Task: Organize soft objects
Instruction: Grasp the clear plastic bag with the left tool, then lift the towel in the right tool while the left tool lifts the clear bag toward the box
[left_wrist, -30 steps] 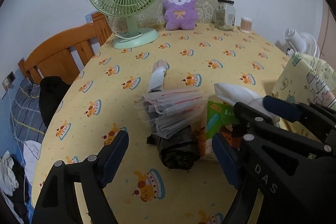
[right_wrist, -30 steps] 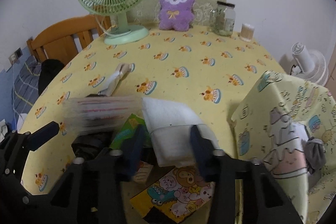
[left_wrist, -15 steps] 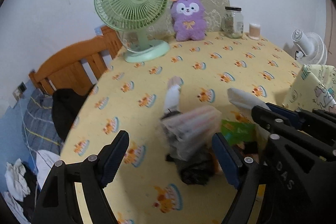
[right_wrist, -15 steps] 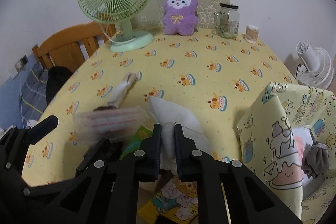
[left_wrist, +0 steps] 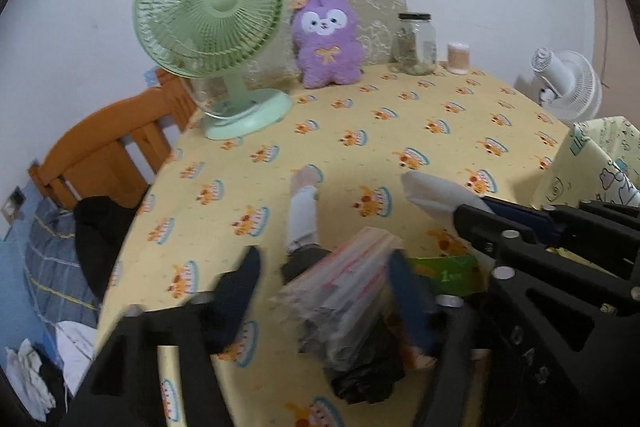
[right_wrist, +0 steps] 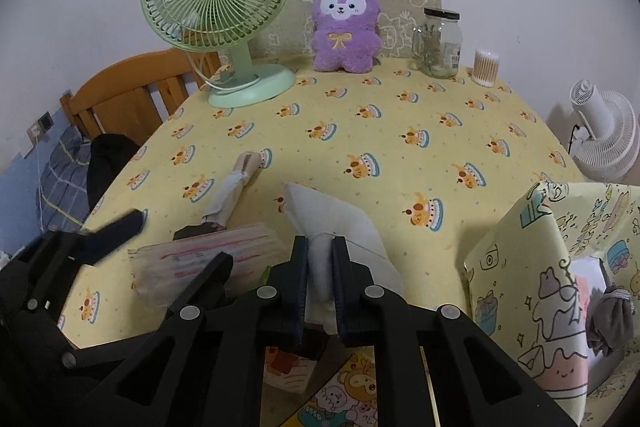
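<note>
White folded cloth sits pinched between the closed jaws of the right gripper, near the counter's front edge; its free end fans out toward the middle. The left gripper has just been closing, its jaws half-narrowed around a clear striped bag that lies between them over a crumpled black bag; blur hides whether the pads press it. A rolled white sock lies just beyond, toward the centre. At the far edge stand a green fan, a purple plush toy and a glass jar. A patterned fabric bin stands at the front right corner.
</note>
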A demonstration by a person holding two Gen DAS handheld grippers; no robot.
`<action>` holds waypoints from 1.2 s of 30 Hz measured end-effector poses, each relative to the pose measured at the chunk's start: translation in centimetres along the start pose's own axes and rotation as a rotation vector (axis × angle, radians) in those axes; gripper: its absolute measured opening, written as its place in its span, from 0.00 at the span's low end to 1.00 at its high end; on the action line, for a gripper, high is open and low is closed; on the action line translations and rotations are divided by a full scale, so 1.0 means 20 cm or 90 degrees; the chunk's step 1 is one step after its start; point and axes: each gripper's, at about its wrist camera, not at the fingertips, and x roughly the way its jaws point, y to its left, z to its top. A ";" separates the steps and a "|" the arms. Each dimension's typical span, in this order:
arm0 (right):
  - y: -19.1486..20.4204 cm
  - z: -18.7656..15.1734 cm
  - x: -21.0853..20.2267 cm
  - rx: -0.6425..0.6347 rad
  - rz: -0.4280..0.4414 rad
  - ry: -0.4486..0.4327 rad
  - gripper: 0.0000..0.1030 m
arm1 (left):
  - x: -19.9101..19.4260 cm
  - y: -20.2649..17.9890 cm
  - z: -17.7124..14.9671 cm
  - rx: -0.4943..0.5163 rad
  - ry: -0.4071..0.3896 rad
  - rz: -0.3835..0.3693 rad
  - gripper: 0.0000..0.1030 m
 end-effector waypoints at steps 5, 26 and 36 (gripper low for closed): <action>0.00 -0.01 0.01 -0.001 0.002 0.005 0.14 | -0.01 -0.01 -0.02 -0.017 0.004 -0.026 0.25; -0.03 -0.02 -0.23 -0.002 0.017 -0.040 0.13 | -0.23 -0.06 -0.01 -0.070 -0.018 -0.055 0.10; -0.03 0.00 -0.37 -0.002 0.015 -0.066 0.13 | -0.35 -0.07 0.01 -0.074 -0.041 -0.041 0.10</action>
